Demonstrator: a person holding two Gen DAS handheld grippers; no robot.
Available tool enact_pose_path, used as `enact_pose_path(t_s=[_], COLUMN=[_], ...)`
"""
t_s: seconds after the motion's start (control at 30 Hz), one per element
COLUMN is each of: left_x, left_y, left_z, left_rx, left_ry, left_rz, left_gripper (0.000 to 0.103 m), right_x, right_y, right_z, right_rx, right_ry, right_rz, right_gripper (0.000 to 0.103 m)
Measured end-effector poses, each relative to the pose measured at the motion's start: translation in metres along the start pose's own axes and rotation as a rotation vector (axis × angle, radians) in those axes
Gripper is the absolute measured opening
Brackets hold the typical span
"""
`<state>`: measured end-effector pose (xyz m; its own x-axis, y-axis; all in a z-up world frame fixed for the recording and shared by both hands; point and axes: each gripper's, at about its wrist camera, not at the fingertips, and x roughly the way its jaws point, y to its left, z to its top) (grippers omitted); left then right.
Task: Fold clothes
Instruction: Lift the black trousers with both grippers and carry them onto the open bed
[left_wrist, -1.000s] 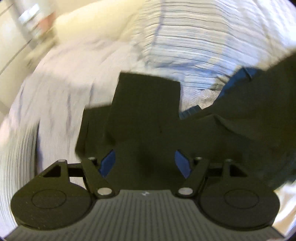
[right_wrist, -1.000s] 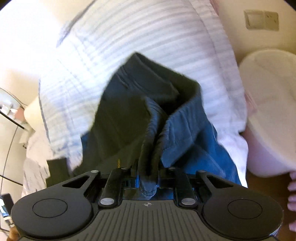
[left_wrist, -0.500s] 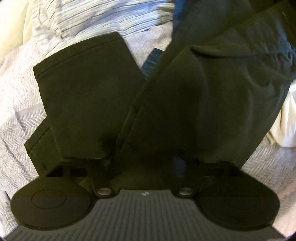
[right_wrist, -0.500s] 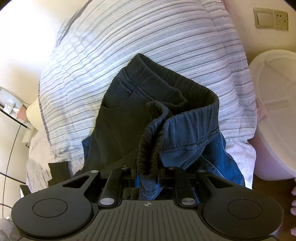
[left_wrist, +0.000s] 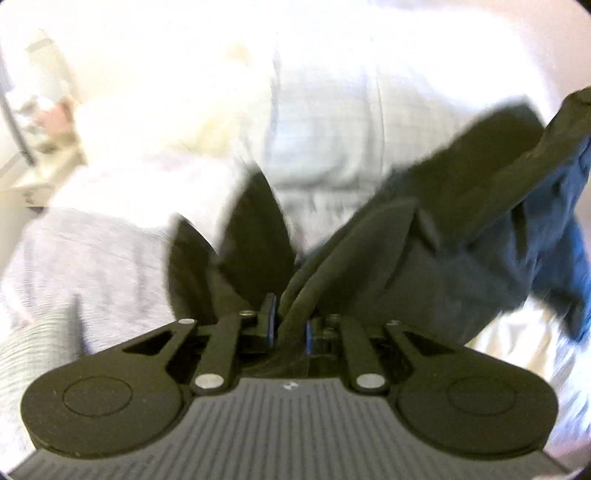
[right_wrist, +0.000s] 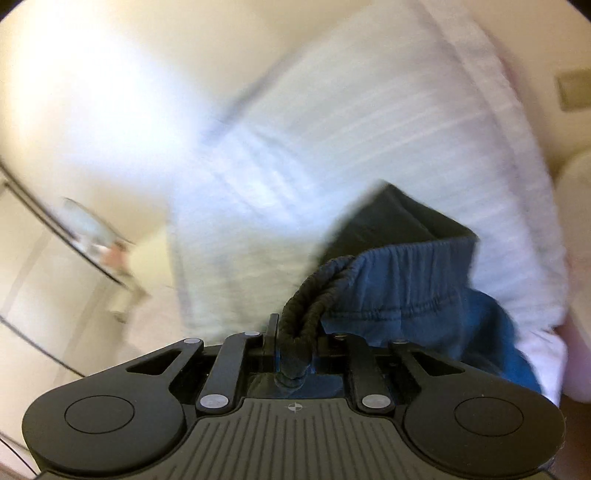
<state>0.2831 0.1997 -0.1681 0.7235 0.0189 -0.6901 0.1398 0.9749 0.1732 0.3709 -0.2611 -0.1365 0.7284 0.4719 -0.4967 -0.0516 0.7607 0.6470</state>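
Note:
A pair of dark blue-black trousers hangs lifted over the bed. In the left wrist view my left gripper has its jaws closing on a fold of a trouser leg, and the blue pads press the cloth. The leg ends droop in front of it. In the right wrist view my right gripper has its jaws closing on the gathered elastic waistband, pinched between the pads. The open waist spreads to the right, its blue inside showing. Both views are blurred.
A striped white-blue duvet covers the bed behind the trousers. A grey herringbone blanket lies at the left. A glass-topped side table stands at the left, a white tub at the right edge, a wall switch above it.
My left gripper went from open above the trouser legs to shut on a fold of a leg and lifted it. The right gripper rose with the waistband; less of the trousers shows.

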Motion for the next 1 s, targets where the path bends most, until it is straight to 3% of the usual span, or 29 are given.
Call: enact_pose_path(t_s=[0.2, 0.43, 0.5, 0.57, 0.6, 0.67, 0.7, 0.77, 0.87, 1.0], left_x=[-0.168, -0.383, -0.436, -0.469, -0.477, -0.486, -0.488, -0.496, -0.513, -0.533], left_y=[0.005, -0.002, -0.003, 0.002, 0.003, 0.003, -0.003, -0.024, -0.056, -0.093], left_z=[-0.038, -0.14, -0.175, -0.213, -0.233, -0.278, -0.297, -0.33, -0.359, -0.37], left_rx=[-0.14, -0.342, -0.442, -0.57, -0.629, -0.736, -0.762, -0.805, -0.854, -0.98], left_ry=[-0.145, -0.22, -0.207, -0.114, -0.053, 0.108, 0.173, 0.245, 0.308, 0.347], left_rz=[0.185, 0.522, 0.619, 0.705, 0.732, 0.782, 0.798, 0.824, 0.853, 0.864], left_gripper=[0.012, 0.012, 0.012, 0.014, 0.017, 0.022, 0.023, 0.026, 0.034, 0.034], right_x=[-0.044, -0.095, -0.107, -0.121, -0.126, -0.132, -0.132, -0.132, -0.152, -0.177], right_y=[0.084, 0.184, 0.209, 0.23, 0.237, 0.251, 0.257, 0.263, 0.26, 0.27], right_z=[-0.008, -0.087, -0.121, -0.16, -0.179, -0.224, -0.249, -0.297, -0.34, -0.357], right_rx=[-0.092, -0.159, -0.168, -0.214, -0.241, -0.33, -0.402, -0.562, -0.675, -0.77], right_ry=[-0.029, 0.135, 0.218, 0.317, 0.364, 0.51, 0.604, 0.782, 0.887, 0.95], right_rz=[0.3, 0.647, 0.735, 0.785, 0.784, 0.702, 0.63, 0.474, 0.426, 0.426], right_gripper=[0.013, 0.013, 0.013, 0.013, 0.014, 0.019, 0.027, 0.031, 0.031, 0.034])
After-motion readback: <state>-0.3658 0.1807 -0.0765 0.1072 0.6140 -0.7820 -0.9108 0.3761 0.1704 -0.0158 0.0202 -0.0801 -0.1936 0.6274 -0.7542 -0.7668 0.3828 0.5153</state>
